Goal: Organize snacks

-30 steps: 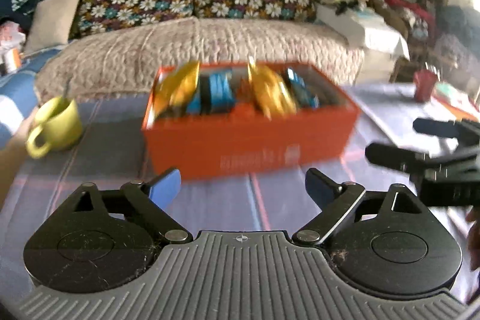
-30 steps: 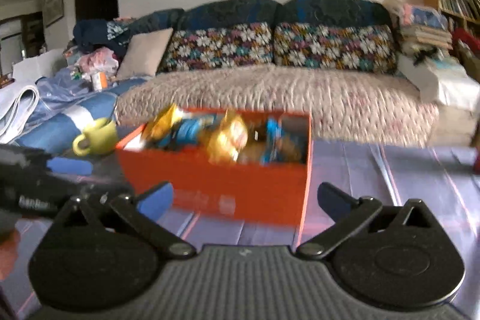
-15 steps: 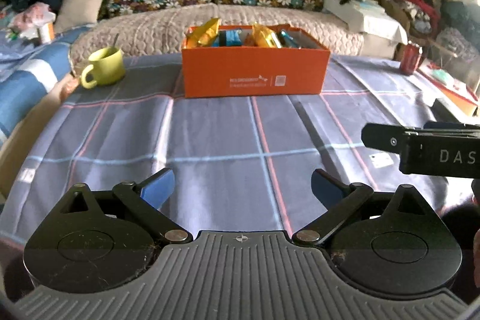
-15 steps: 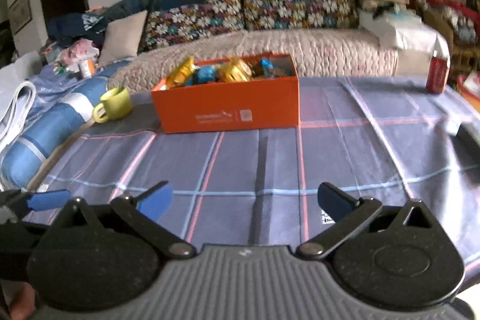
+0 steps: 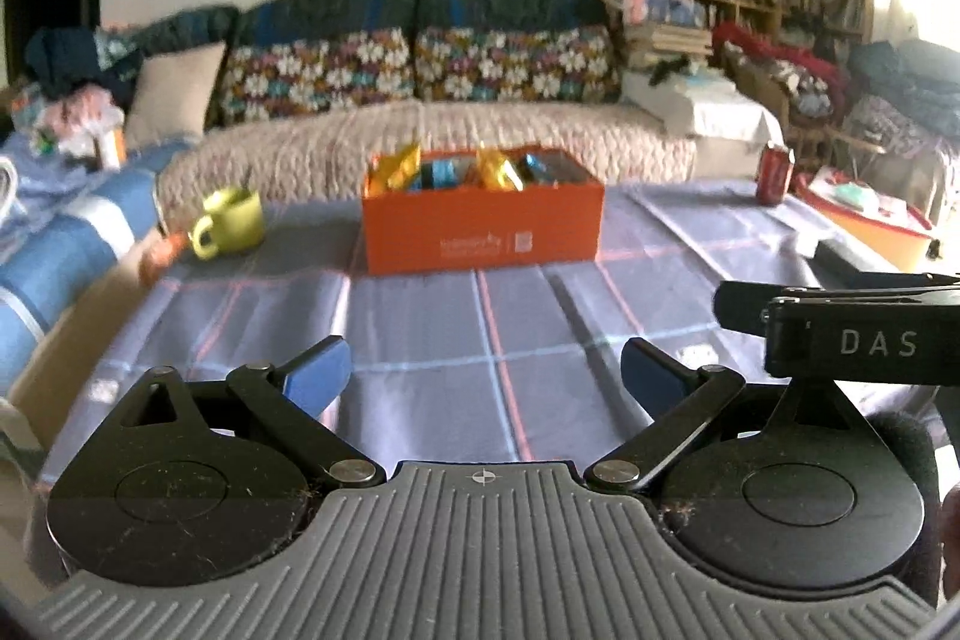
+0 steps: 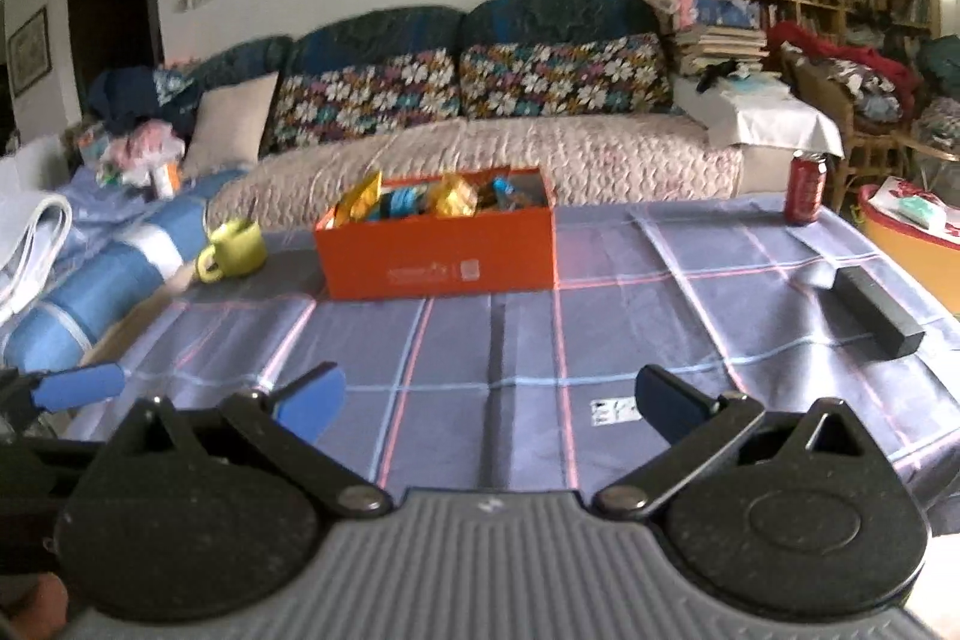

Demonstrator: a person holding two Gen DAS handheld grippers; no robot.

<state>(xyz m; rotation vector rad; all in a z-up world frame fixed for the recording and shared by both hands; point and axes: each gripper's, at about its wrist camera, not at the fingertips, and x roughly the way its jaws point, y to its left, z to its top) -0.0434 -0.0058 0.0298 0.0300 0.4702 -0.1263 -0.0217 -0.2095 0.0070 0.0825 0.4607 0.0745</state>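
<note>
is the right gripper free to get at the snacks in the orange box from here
Probably yes: the right gripper is open and empty, bare tablecloth lies between it and the orange box, and the snacks sit uncovered.

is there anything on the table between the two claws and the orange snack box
Nothing visible. Only bare checked tablecloth lies between the open left claw, the open right claw and the orange box; the green mug sits off to its left.

Orange box [image 5: 482, 232], yellow-green mug [image 5: 231, 222], blue plaid tablecloth [image 5: 420, 340].
</note>
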